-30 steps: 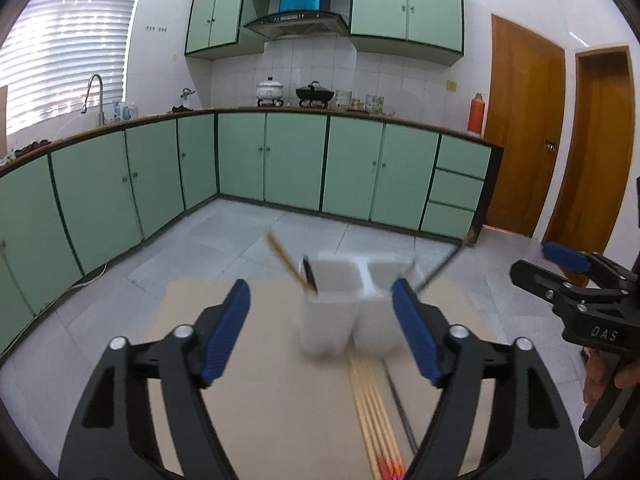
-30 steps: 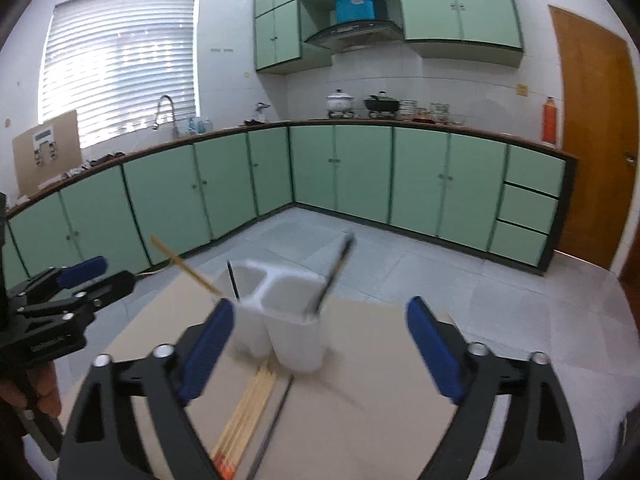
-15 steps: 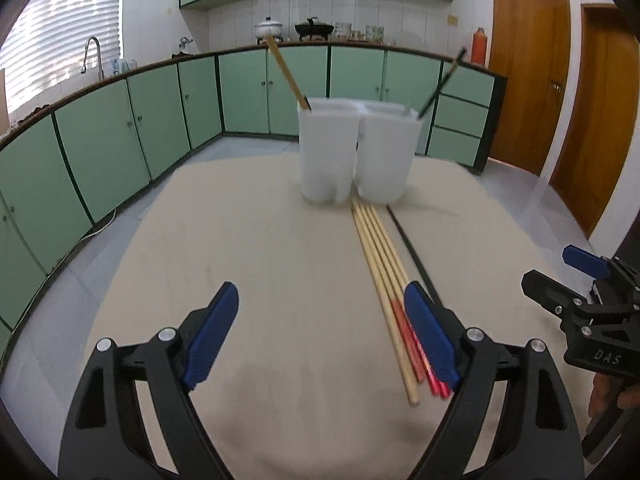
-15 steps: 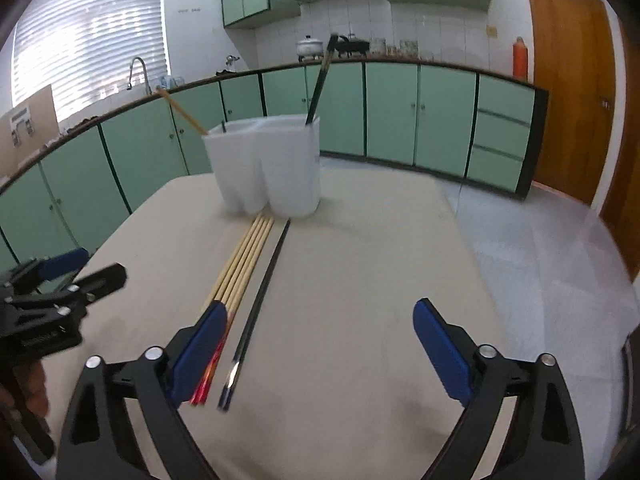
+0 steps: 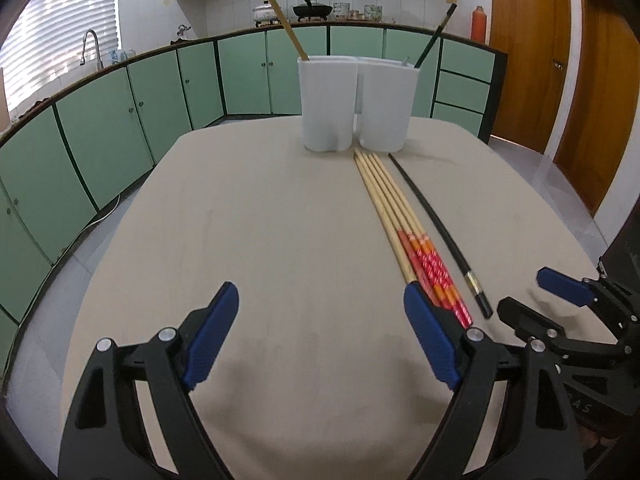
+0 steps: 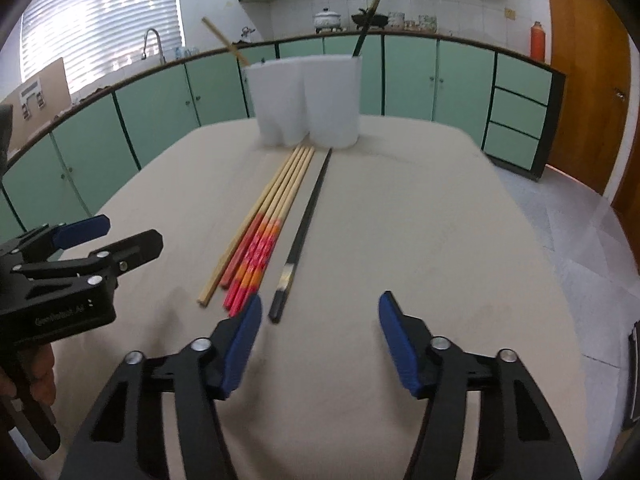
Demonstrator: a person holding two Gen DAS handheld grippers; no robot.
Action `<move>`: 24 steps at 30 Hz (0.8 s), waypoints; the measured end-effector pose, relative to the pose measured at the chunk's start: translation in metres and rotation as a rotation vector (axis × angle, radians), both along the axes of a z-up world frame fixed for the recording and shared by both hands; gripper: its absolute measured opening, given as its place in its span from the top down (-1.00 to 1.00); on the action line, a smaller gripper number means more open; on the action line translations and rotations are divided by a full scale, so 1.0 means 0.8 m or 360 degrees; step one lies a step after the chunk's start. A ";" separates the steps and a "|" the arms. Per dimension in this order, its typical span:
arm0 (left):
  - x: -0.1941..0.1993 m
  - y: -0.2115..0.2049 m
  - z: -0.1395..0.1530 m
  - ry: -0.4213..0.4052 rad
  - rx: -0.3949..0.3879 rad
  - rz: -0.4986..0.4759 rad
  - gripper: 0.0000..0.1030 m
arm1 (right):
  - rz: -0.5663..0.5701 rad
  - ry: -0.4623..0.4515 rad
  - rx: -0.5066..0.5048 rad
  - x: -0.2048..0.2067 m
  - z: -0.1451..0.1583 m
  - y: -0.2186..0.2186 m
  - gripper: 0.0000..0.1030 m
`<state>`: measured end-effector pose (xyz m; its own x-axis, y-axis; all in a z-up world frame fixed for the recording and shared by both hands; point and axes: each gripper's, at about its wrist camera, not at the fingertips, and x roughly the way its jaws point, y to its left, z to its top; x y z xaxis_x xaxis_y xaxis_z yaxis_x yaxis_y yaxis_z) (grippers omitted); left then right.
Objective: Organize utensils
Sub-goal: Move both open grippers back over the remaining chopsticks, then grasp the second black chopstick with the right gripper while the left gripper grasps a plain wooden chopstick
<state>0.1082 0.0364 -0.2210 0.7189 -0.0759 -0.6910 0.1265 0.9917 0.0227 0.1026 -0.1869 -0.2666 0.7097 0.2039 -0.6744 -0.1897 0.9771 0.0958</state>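
A white two-compartment holder [image 5: 328,104] [image 6: 304,100] stands at the far end of the beige table [image 5: 260,220] [image 6: 420,220]. One wooden chopstick leans in its left cup, one black chopstick in its right. Several wooden chopsticks [image 5: 392,200] [image 6: 280,192], most with red-orange ends, lie in a row before it, with a black chopstick [image 5: 436,224] [image 6: 308,216] beside them. My left gripper [image 5: 320,304] [image 6: 132,232] is open and empty, its right finger by the red ends. My right gripper [image 6: 320,304] [image 5: 524,292] is closing with nothing between its jaws, the black chopstick's end just off its left finger.
Green kitchen cabinets curve round behind the table, with a sink [image 5: 90,46] at the left and wooden doors [image 5: 528,52] at the right. The table's rounded edges drop to a tiled floor. A hand [image 6: 36,372] grips the left tool's handle.
Both grippers came down and tilted toward the table, ending close to the near ends of the lying chopsticks. The right jaws have narrowed; the left stay wide.
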 end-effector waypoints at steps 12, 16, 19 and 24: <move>-0.005 0.007 -0.007 0.0016 -0.0025 -0.0008 -0.59 | 0.0028 0.0049 -0.0079 0.003 -0.012 0.020 0.26; -0.005 0.005 -0.008 0.0019 -0.0042 -0.0019 -0.59 | 0.0016 0.0059 -0.0083 0.005 -0.012 0.021 0.43; -0.006 0.001 -0.008 0.0023 -0.0051 -0.0034 -0.59 | 0.0018 0.0057 -0.0074 0.004 -0.012 0.019 0.74; -0.006 -0.012 -0.006 0.0033 -0.0059 -0.0072 -0.59 | 0.0026 0.0058 -0.0061 0.001 -0.010 0.005 0.88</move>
<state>0.1031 0.0271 -0.2261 0.6995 -0.1341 -0.7019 0.1715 0.9850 -0.0173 0.1032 -0.1829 -0.2749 0.6812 0.1887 -0.7074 -0.2027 0.9771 0.0655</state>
